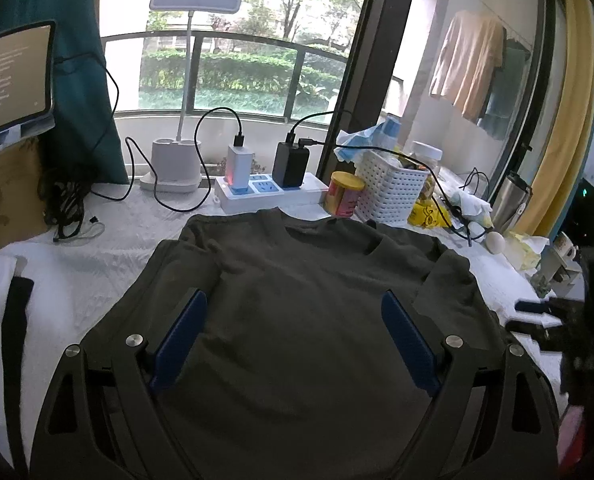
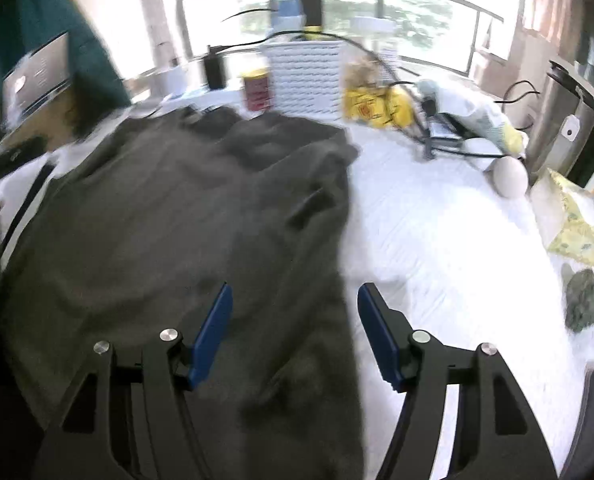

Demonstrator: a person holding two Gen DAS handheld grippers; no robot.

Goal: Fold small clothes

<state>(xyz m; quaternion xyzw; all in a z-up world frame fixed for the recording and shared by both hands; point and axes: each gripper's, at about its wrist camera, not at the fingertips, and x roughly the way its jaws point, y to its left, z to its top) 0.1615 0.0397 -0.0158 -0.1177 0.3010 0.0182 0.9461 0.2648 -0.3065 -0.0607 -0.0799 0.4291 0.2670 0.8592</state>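
Note:
A dark olive T-shirt (image 1: 297,264) lies flat on the white-covered table (image 1: 97,264), neckline toward the window. Its right sleeve (image 1: 449,280) is folded in over the body. My left gripper (image 1: 294,298) hovers over the shirt's middle, open, with nothing between its blue pads (image 1: 181,340). In the blurred right wrist view the shirt (image 2: 157,208) fills the left half. My right gripper (image 2: 296,290) stands open over the shirt's right edge. Its left finger is above the cloth and its right finger above the bare table cover (image 2: 437,240). Neither pad presses on fabric.
Along the window side stand a desk lamp (image 1: 173,168), a power strip with chargers and cables (image 1: 269,192), a red-and-yellow can (image 1: 345,194), a white basket (image 1: 389,188) and a metal flask (image 1: 511,200). A white-and-black garment (image 1: 1,292) lies at the left.

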